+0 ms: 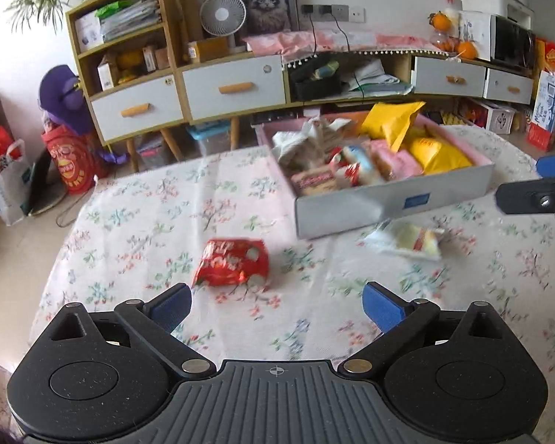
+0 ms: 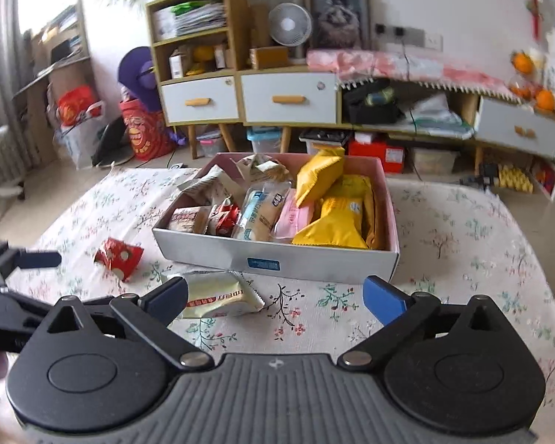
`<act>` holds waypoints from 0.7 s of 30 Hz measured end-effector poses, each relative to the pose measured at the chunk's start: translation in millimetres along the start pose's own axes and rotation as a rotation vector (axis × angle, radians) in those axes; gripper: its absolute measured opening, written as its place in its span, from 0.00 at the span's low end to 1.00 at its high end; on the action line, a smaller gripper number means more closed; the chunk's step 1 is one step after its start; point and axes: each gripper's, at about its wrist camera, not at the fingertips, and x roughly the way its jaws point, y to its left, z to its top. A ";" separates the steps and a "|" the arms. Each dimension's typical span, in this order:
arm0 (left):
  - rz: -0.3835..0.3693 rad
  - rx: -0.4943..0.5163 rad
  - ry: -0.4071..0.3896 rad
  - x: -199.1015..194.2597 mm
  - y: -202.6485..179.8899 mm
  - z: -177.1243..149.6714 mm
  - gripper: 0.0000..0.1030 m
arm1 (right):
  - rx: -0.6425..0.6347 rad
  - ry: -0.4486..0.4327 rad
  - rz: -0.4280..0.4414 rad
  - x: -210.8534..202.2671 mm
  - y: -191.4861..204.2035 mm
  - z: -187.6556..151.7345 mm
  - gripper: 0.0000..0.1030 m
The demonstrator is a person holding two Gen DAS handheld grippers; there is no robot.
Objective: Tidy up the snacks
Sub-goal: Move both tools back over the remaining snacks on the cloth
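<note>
Snack box (image 2: 277, 261): grey-white cardboard w/ pink inner walls, sits on table (image 2: 462, 229) w/ floral cloth, toward far half. Filled w/ packets: yellow bags (image 2: 333, 218) on right side, one propped up at back; pink packet (image 2: 296, 214) and blue-white packet (image 2: 257, 209) mid; red-white and brown-toned packets at left; crumpled beige wrappers at back left.

Two packets outside box. Red packet (image 1: 233, 262) w/ white dots lies on cloth left of box, apart from it. Pale cream packet (image 2: 220, 294) w/ red band lies just beside box front wall, in front of its left half; cannot tell if touching.

Left claw (image 1: 277, 305): jaws spread wide, nothing between them, blue pads facing in. Red packet lies just ahead of it, nearer its left finger. No contact.

Right claw (image 2: 275, 294): jaws spread wide, holding nothing. Cream packet lies next to its left finger (image 2: 166, 296), partly hidden behind it; contact not clear. Left-wrist view blurred around packets.

Beyond table: wooden cabinet (image 1: 188, 85) w/ white drawers, small fan (image 1: 222, 14) on top, framed cat picture (image 1: 266, 3), oranges (image 1: 458, 44) at right
</note>
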 end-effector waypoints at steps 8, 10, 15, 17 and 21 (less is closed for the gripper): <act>-0.015 -0.019 0.003 27.6 16.9 -15.5 0.97 | -0.068 0.025 0.050 10.4 9.4 -16.2 1.00; -0.003 -0.013 0.001 35.8 18.6 -19.5 0.97 | -0.107 0.034 0.072 14.7 13.7 -21.6 1.00; -0.004 -0.037 -0.033 48.9 28.5 -23.2 1.00 | -0.198 0.050 0.101 29.9 25.1 -35.6 1.00; -0.020 -0.066 -0.028 52.9 33.4 -20.4 1.00 | -0.225 0.039 0.083 35.7 29.0 -39.8 0.99; -0.016 -0.101 -0.022 60.0 37.5 -15.6 1.00 | -0.291 0.008 0.039 48.2 35.8 -43.5 0.98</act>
